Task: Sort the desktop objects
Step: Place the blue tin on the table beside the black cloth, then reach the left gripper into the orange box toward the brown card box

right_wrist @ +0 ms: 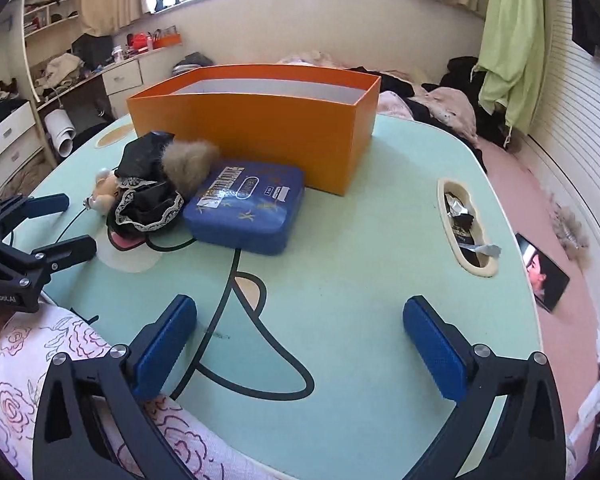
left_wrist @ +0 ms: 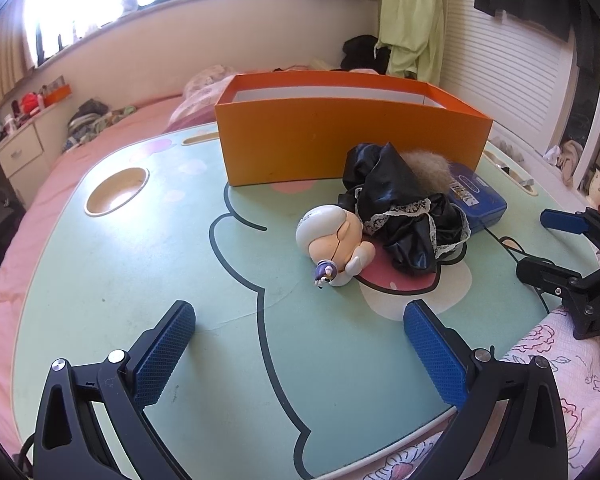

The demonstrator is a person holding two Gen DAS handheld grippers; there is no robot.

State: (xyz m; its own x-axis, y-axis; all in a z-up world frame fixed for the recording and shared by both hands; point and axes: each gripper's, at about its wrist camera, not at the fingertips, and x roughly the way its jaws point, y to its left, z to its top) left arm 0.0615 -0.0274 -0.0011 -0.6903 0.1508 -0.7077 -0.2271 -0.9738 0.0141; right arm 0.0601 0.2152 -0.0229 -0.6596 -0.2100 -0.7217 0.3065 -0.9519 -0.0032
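Observation:
An open orange box [left_wrist: 352,136] [right_wrist: 260,120] stands at the back of a pale green lap table [left_wrist: 140,264] [right_wrist: 340,248]. In front of it lie a small white doll figure [left_wrist: 334,244] [right_wrist: 104,192], a crumpled black lace-trimmed cloth [left_wrist: 400,208] [right_wrist: 144,196], a tan fur puff [left_wrist: 428,168] [right_wrist: 190,164] and a flat blue tin [left_wrist: 476,196] [right_wrist: 248,204]. My left gripper [left_wrist: 300,352] [right_wrist: 62,224] is open over bare table, short of the doll. My right gripper [right_wrist: 300,356] [left_wrist: 540,244] is open with nothing between its fingers, short of the tin.
A round cup recess [left_wrist: 116,192] sits at the table's left, and a slot [right_wrist: 466,228] with dark scraps at its right. A phone [right_wrist: 544,272] lies on the pink bedding beyond the right edge. Floral fabric [right_wrist: 20,380] lies at the near edge.

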